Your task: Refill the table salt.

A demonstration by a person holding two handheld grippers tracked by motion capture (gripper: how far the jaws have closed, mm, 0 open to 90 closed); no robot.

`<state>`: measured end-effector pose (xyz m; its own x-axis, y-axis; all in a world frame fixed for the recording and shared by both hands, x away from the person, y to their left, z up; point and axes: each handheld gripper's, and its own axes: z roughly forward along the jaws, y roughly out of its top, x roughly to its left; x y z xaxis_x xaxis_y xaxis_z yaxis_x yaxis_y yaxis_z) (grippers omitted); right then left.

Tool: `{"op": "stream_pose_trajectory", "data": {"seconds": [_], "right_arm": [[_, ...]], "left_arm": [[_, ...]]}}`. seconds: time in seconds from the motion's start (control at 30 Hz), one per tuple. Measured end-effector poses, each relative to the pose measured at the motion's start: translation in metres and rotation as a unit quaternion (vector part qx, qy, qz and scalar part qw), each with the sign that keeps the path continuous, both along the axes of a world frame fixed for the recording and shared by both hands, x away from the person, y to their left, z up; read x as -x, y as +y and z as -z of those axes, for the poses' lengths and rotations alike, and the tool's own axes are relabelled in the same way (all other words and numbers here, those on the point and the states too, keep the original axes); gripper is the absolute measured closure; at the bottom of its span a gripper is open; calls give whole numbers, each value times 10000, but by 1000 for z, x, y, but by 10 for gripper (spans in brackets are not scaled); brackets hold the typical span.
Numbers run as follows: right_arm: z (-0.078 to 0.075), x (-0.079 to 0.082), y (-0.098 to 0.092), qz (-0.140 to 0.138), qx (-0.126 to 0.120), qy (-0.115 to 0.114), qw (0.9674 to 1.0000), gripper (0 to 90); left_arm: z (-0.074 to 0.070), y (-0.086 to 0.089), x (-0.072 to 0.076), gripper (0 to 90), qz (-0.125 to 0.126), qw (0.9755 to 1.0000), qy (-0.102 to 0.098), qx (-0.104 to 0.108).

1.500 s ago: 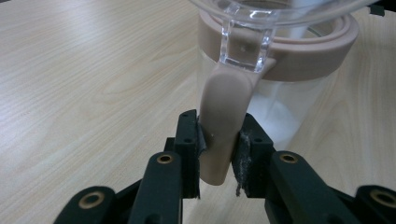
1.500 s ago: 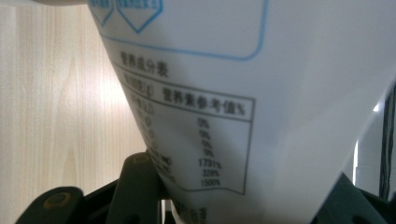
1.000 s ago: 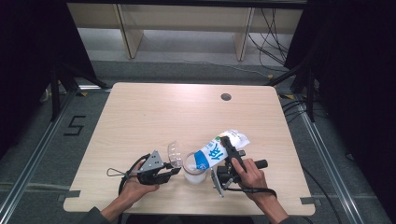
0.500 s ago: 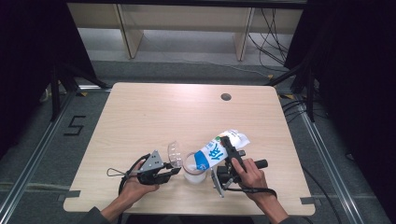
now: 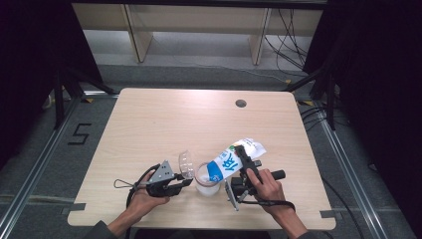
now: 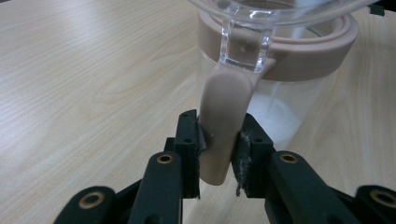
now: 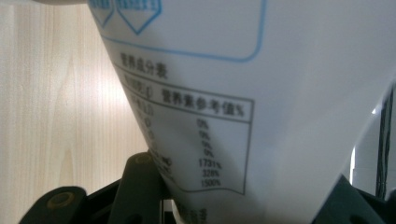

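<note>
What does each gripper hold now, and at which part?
The left gripper holds the clear jar by its beige handle tab. The right gripper holds the tilted white bag around its middle, mouth over the jar.

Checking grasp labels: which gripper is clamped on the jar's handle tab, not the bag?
The left gripper: its pads pinch the beige tab of the clear jar. The right gripper holds the tilted white bag.

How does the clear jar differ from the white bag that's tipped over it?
The jar stands upright on the table; the bag is tilted, mouth toward the jar. The jar is clear with a beige rim; the bag is opaque white with blue print. Each is gripped by a gripper.
</note>
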<state>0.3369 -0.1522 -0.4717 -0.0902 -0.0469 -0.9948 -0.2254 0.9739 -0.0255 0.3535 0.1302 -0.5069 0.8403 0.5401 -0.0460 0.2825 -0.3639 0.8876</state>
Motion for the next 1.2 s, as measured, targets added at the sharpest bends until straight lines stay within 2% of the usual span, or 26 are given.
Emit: {"op": "stream_pose_trajectory", "data": {"seconds": [0.07,0.1,0.2,1.2], "right_arm": [[-1,0,0,-32,71,-11,10000,603],[0,0,0,-2,-19,2,10000,604],[0,0,0,-9,-57,-4,10000,604],[0,0,0,-24,-36,-37,10000,614]], "left_arm": [[0,0,0,728,1,10000,1,0],[0,0,0,728,-1,10000,2,-1],[0,0,0,728,2,10000,-1,-1],[0,1,0,728,7,10000,-17,-53]]}}
